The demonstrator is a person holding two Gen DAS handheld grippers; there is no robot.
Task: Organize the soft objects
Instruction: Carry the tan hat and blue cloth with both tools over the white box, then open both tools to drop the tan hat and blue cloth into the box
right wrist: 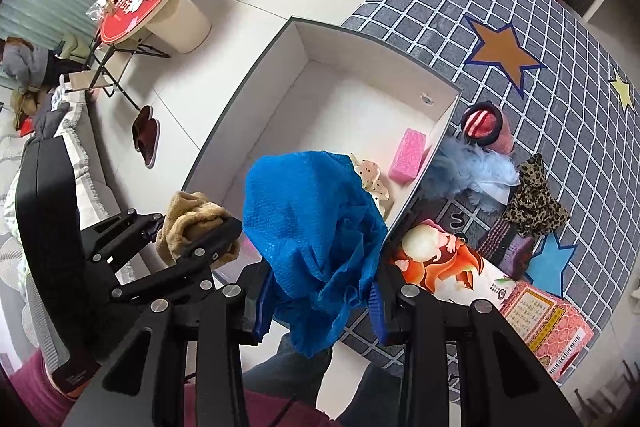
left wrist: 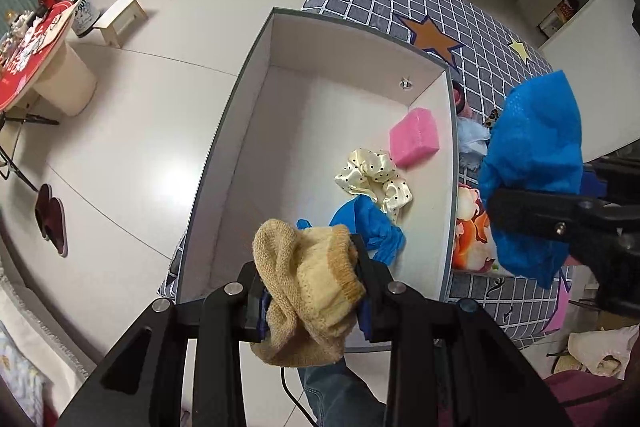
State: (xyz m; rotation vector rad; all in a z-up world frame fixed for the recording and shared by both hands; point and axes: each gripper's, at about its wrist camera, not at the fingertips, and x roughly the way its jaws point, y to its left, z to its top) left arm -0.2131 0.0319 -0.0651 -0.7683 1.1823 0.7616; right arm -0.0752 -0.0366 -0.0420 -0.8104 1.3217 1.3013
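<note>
My left gripper [left wrist: 308,295] is shut on a tan knitted sock [left wrist: 308,287] and holds it above the near end of a white open box [left wrist: 236,131]. My right gripper [right wrist: 318,301] is shut on a crumpled blue shoe cover [right wrist: 316,219], held just right of the box's near corner. It also shows in the left wrist view [left wrist: 532,163]. Inside the box lie a pink sponge [left wrist: 414,141], a cream polka-dot scrunchie [left wrist: 374,179] and another blue shoe cover [left wrist: 366,223].
The box stands on a grey checked mat [right wrist: 560,75] with star patches. Right of the box lie light blue fluff [right wrist: 472,171], a pink and black roll [right wrist: 486,125], a leopard-print cloth [right wrist: 534,197], a purple item [right wrist: 508,247] and printed cartons [right wrist: 448,259]. Stools and a red table [right wrist: 136,3] stand on the floor.
</note>
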